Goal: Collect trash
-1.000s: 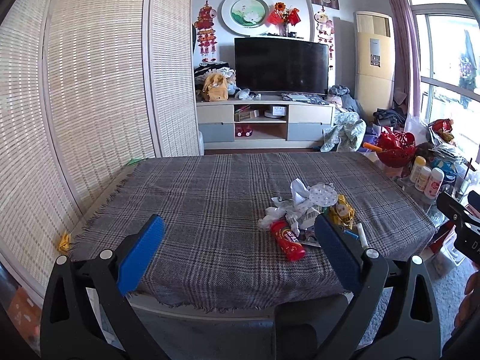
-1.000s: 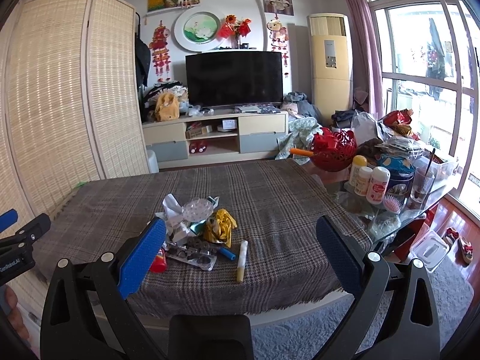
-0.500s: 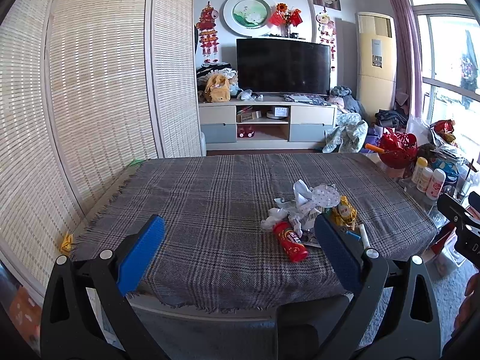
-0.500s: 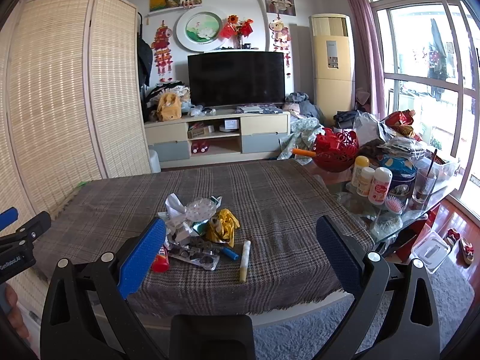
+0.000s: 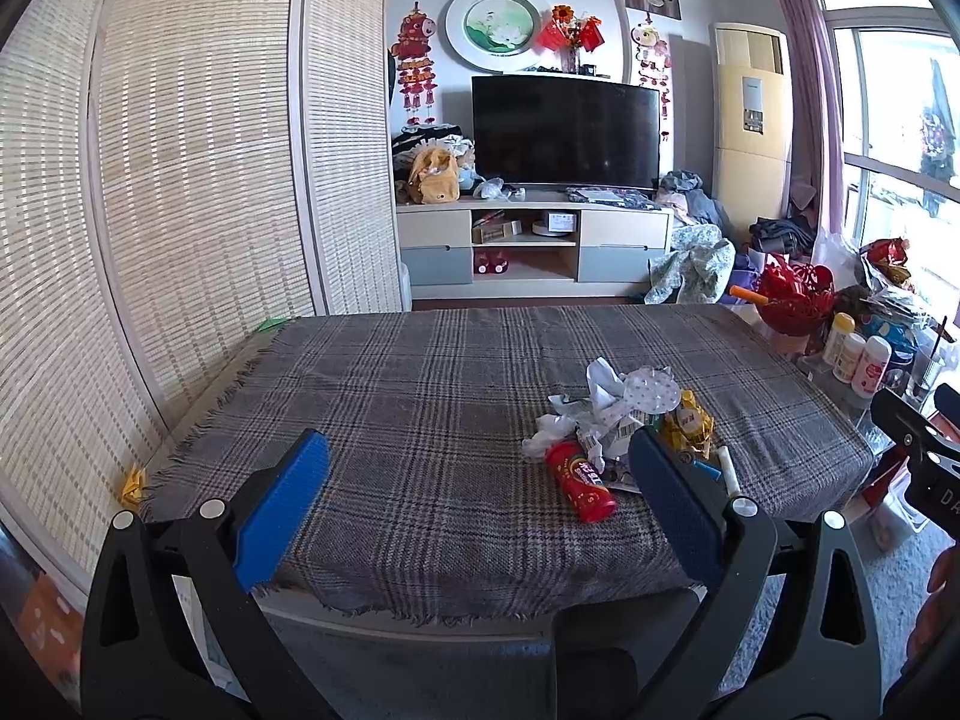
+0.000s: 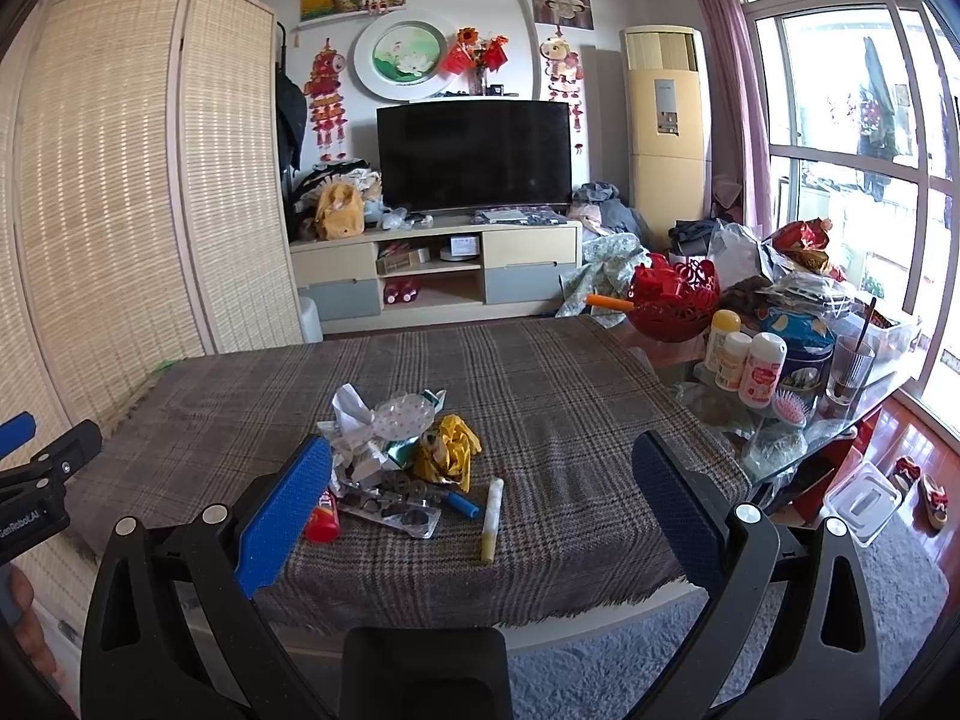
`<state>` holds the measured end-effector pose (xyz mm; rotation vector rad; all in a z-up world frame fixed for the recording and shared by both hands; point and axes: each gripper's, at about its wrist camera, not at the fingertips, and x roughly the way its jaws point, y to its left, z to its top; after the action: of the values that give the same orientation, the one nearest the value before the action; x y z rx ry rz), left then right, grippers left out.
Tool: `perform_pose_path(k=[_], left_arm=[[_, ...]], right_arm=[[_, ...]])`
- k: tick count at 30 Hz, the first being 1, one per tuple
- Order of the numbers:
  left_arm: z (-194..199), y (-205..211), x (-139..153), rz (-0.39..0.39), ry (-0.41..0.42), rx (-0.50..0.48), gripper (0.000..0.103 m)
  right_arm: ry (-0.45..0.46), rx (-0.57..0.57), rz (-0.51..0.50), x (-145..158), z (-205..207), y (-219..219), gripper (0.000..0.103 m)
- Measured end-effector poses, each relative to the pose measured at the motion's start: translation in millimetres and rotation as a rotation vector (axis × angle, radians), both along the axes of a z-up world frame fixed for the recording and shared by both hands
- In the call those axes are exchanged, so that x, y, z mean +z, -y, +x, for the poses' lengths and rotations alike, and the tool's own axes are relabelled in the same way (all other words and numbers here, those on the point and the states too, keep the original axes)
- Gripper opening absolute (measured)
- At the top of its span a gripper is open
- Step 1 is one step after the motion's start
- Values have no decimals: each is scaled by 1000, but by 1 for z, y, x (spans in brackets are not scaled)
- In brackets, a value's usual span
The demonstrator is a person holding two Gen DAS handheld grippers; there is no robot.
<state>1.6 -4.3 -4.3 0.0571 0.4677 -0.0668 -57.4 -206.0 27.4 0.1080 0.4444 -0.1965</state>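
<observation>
the trash is seen heaped in one loose pile (image 6: 396,456) on the plaid-covered worktop (image 5: 420,396), toward its near right part, well apart from the far edge. both claws are held short of the worktop edge with nothing between the pads: the left claw (image 5: 474,510) is spread wide, and the right claw (image 6: 480,507) is likewise spread wide and empty. in the pile, a red snack can (image 5: 581,481) is laid on its side at the near left; it is judged light, stiff and prone to roll, best taken across its middle. crumpled white paper (image 6: 351,414) and a yellow wrapper (image 6: 450,453) are judged soft and nearly weightless, to be pinched at a raised fold. a clear dotted plastic piece (image 6: 405,420) and a flat blister sheet (image 6: 390,507) are likely slippery, and an edge would have to be lifted. a pale stick (image 6: 491,519) lies just beside the pile, thin and easily rolled. no bin or bag for the trash is visible. beside the worktop, a red basket (image 6: 675,300) holds red items that cannot be identified, and a glass (image 6: 849,369) holds a dark stick.
</observation>
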Motion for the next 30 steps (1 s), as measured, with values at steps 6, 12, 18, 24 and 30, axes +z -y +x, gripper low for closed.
perform_pose_path(k=[6, 12, 18, 24, 30], left_arm=[[0, -1, 0, 1, -2, 2, 95], [2, -4, 1, -1, -3, 5, 95], [4, -3, -1, 1, -7, 5, 95], [8, -2, -3, -11, -19, -16, 95], [24, 6, -8, -9, -42, -37, 95]], right_arm=[[-3, 1, 6, -2, 0, 0, 100], [-5, 2, 8, -4, 0, 1, 100], [-9, -1, 13, -2, 0, 6, 100], [-8, 6, 21, 5, 8, 16, 100], [-63, 4, 42, -5, 29, 29, 100]])
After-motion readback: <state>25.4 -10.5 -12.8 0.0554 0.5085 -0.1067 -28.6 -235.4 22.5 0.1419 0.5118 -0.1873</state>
